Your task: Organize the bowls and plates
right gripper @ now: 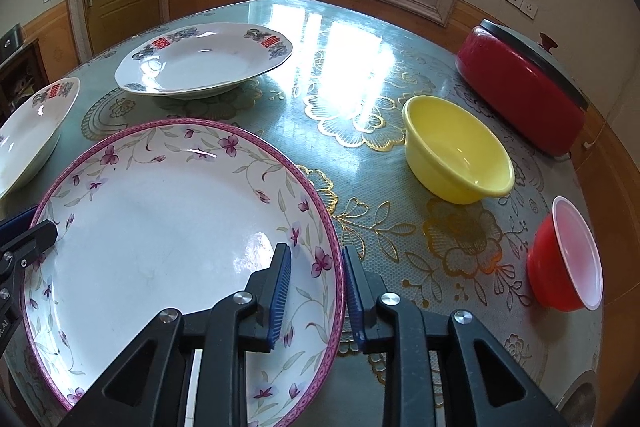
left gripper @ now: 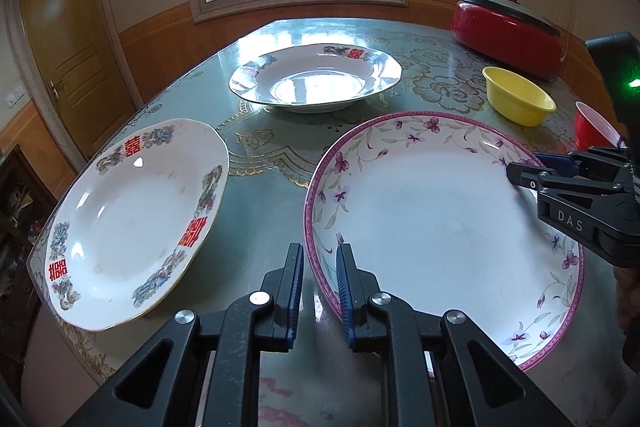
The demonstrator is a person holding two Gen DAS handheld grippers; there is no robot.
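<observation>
Plates and bowls are sitting spread over a glass-topped surface (right gripper: pixel 360 39) with a gold floral cloth beneath. The pink-rimmed floral plate (right gripper: pixel 160 239) is occupying the lower left of the right wrist view and the lower right of the left wrist view, and both tools are working its rim from opposite sides. The left gripper (left gripper: pixel 320 287) is clamping the near edge of that rim, its jaws closed on it with the blue pads pressing either side. The right gripper (right gripper: pixel 316 287) is straddling the opposite rim and is gripping it likewise, one pad lying inside the plate and the other outside. Two white plates with red characters are waiting, one (left gripper: pixel 132 223) at the left of the left wrist view, the other (left gripper: pixel 316 79) at upper centre. A yellow bowl (right gripper: pixel 460 151) and a red bowl (right gripper: pixel 568 255) are standing at the right of the right wrist view, near a red lidded pot (right gripper: pixel 520 87). In judgement, the step in hand is lifting the floral plate for stacking. Doing it well is calling for both hands rising together and level, grips kept even, and the plate carried clear of the neighbouring rims before it is lowered.
</observation>
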